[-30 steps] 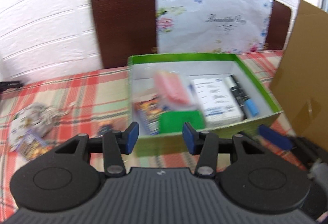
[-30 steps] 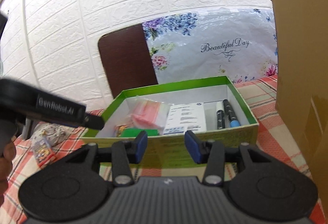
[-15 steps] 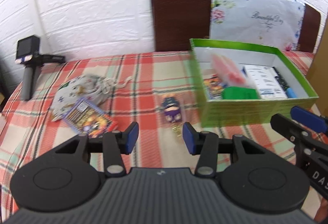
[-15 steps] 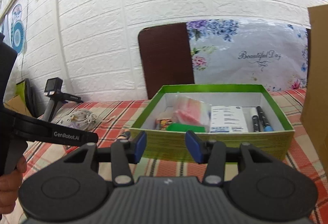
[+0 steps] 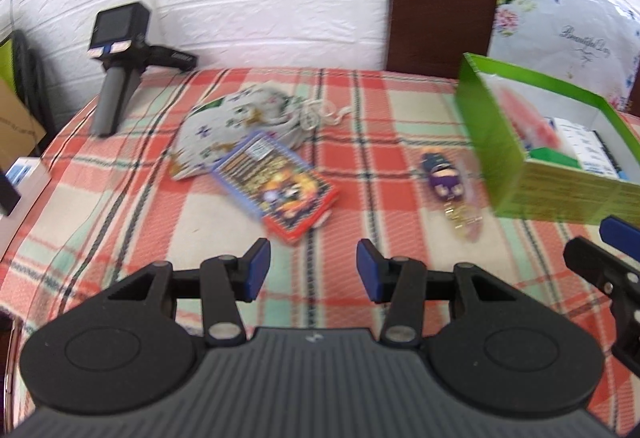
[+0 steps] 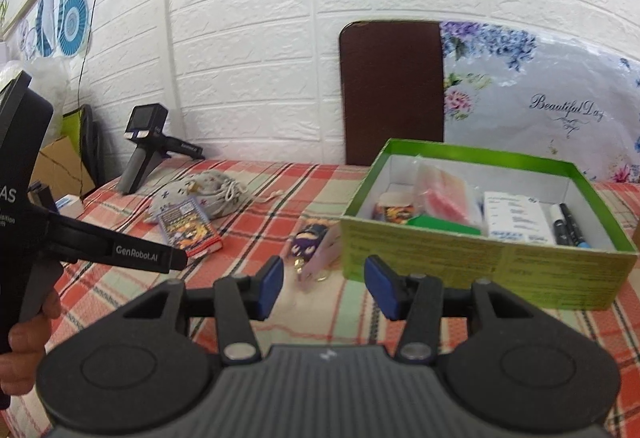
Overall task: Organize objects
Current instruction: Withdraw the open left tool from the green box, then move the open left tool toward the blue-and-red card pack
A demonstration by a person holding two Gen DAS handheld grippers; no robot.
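White brick behind the plaid table: both views have swung left off the green box onto the loose card pack and purple keychain, my left gripper spread empty, right gripper opening, empty.

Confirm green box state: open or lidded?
Open. The green box has no lid on it; the markers and white packet inside show from above.
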